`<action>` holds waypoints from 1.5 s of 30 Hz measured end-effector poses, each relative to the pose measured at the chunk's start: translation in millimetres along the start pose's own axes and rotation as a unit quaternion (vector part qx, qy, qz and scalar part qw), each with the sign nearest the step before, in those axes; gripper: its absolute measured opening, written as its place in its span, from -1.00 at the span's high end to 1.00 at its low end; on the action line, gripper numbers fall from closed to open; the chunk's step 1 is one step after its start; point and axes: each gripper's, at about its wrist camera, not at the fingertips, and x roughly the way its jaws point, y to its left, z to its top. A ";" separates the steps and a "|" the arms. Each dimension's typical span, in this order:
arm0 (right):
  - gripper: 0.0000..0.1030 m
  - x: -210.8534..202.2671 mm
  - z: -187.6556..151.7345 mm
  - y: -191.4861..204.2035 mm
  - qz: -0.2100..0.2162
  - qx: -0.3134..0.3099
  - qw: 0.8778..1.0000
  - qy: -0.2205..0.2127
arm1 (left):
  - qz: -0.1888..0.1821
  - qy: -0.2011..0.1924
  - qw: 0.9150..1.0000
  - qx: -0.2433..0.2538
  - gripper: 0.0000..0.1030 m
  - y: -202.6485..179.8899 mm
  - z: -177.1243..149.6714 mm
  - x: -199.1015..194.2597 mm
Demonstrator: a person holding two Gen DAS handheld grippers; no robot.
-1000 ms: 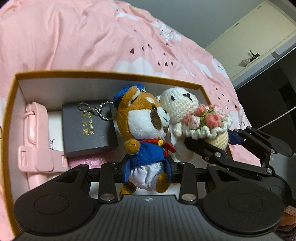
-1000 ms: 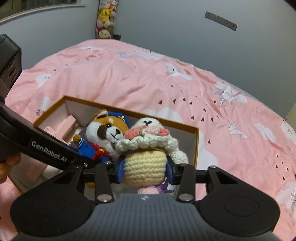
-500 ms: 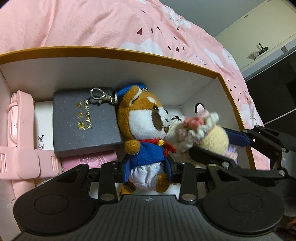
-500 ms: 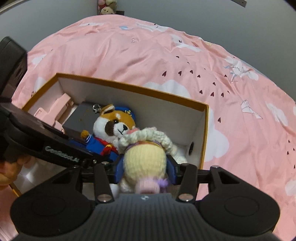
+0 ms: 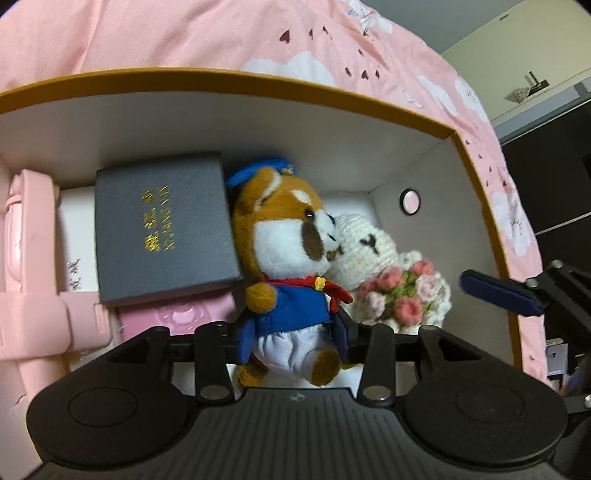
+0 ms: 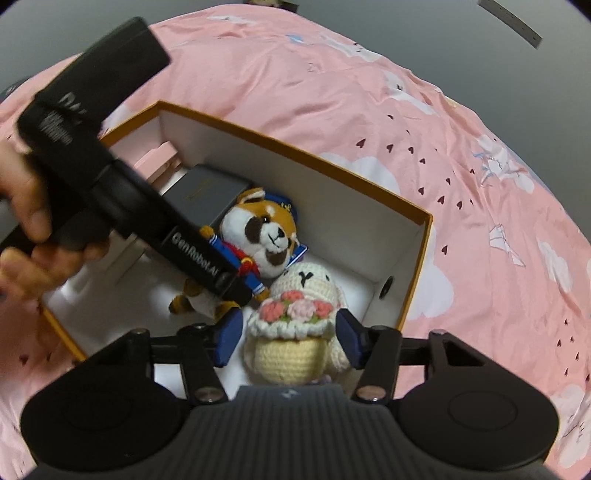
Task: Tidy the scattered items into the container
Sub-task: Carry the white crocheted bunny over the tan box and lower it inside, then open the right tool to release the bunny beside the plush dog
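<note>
Both grippers are reaching down into an orange-rimmed box (image 6: 424, 236) lying on a bed spread with a pink cover (image 6: 369, 110) printed with white clouds and small dark hearts. A grey wall (image 6: 443, 33) is rising behind the bed, and a pale cabinet (image 5: 517, 74) is showing at the far right of the left view.

The left gripper (image 5: 293, 334) has just been opening; the raccoon plush (image 5: 284, 258) in its blue sailor outfit is lying between its blue pads, and whether they are pressing on it is not clear. Just left of it, a dark grey case (image 5: 162, 225) is resting on pink items.

The right gripper (image 6: 288, 336) has also been widening; gaps are showing on both sides of the crocheted white doll (image 6: 295, 332) between its pads. The doll is sitting on the box floor, touching the raccoon.
</note>
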 end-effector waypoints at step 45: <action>0.51 25.0 12.2 1.1 -0.025 0.105 0.994 0.013 | 0.021 -0.064 0.998 -0.003 0.76 -2.2 -12.1 -23.4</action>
